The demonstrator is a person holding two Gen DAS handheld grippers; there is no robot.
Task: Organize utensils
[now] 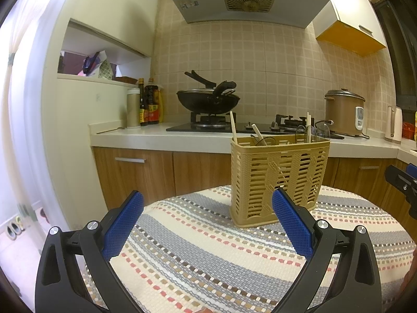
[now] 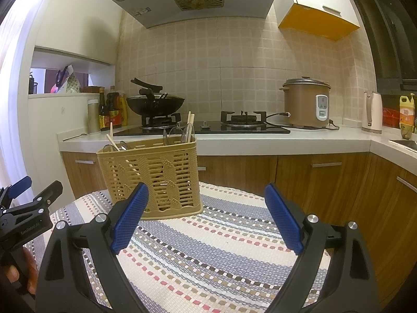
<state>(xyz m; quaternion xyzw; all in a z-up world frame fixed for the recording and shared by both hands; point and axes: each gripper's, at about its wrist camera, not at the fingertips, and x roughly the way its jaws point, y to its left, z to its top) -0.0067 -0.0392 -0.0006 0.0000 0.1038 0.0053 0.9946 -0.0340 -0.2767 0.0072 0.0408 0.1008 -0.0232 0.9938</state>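
item: tan utensil basket (image 1: 278, 180), upright on my striped woven mat (image 1: 198, 255), chopsticks (image 1: 232, 126) and spoons (image 2: 179, 134) standing inside. my left gripper (image 1: 207, 203) sits near the basket's front left, fingers spread wide, gripping nothing. my right gripper (image 2: 206, 197) sits near its front right, likewise spread and bare. behind the basket: counter (image 2: 234, 143) with wok (image 1: 208, 100) and rice cooker (image 2: 306, 101).

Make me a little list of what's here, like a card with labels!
basket: tan plastic basket, upright on the striped mat
inside basket: chopsticks and spoons, sticking up
left tongs: open, holding nothing
right tongs: open, holding nothing
behind: black wok on the stove, rice cooker on the counter
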